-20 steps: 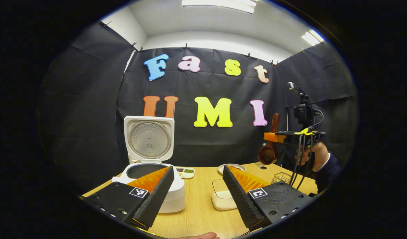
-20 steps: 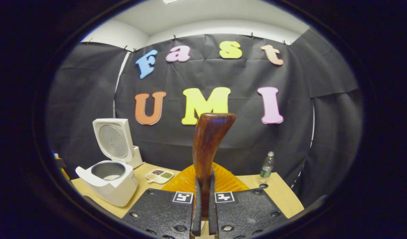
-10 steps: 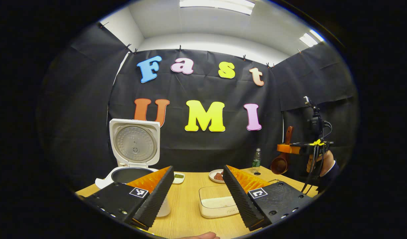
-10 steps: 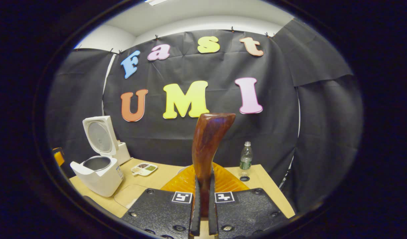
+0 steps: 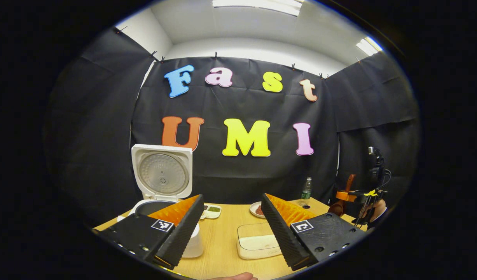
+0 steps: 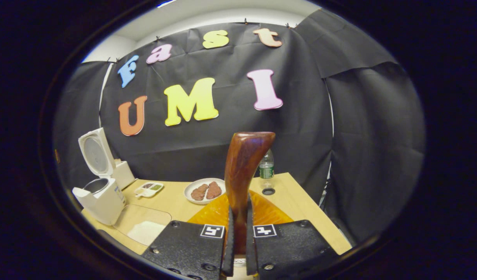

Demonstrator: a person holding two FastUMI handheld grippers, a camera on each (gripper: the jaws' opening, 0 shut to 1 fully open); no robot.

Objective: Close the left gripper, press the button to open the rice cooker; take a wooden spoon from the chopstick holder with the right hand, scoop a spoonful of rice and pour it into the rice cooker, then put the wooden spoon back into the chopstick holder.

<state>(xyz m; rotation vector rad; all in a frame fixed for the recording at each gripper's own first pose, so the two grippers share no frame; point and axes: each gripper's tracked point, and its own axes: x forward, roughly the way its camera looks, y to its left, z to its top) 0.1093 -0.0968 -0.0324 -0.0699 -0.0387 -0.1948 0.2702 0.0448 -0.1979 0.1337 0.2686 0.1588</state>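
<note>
The right claw [image 6: 238, 249] squeezes the wooden spoon [image 6: 244, 171] by its handle, and the left claw [image 5: 230, 225] is wide open near the open-lidded rice cooker [image 5: 162, 182]

The rice cooker [image 5: 163, 182] is white with a shiny grey inside. The wooden spoon [image 6: 244, 167] is dark reddish brown. The table [image 5: 222, 249] is light tan wood. The rice box [image 5: 257, 242] is creamy white. The plate [image 6: 204, 190] is white, with brown food on it.
</note>
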